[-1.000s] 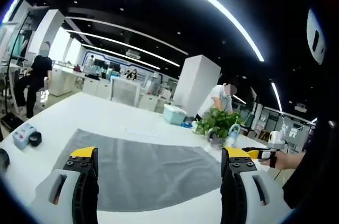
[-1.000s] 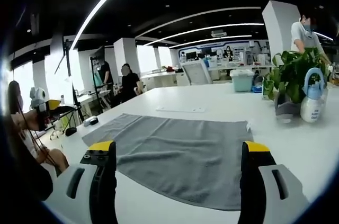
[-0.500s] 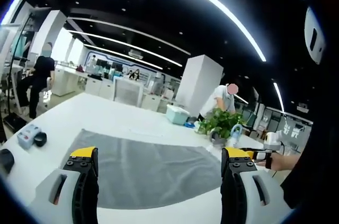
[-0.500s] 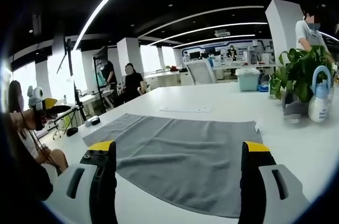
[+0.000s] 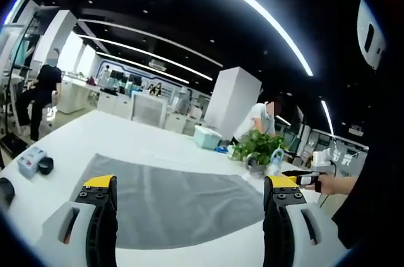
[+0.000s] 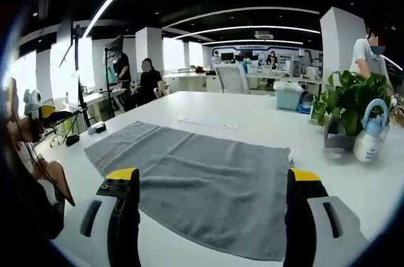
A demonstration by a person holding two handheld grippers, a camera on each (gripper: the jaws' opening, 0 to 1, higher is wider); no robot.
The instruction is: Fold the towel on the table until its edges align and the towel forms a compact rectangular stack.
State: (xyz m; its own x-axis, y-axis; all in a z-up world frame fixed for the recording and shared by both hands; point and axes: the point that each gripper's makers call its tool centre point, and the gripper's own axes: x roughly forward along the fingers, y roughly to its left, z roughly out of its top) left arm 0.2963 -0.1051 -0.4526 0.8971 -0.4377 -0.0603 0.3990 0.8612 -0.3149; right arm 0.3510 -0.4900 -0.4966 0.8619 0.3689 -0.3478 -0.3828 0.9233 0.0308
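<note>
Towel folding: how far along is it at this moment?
Nothing is folded yet: the grey towel lies spread flat, in one layer, on the white table. Nothing is in hand: the left gripper and right gripper are both open above its near edge. Gripping that edge and every fold are left.

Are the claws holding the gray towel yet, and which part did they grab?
No, nothing is held. Both the left claw and the right claw are open above the table, and the towel lies flat, untouched.
</note>
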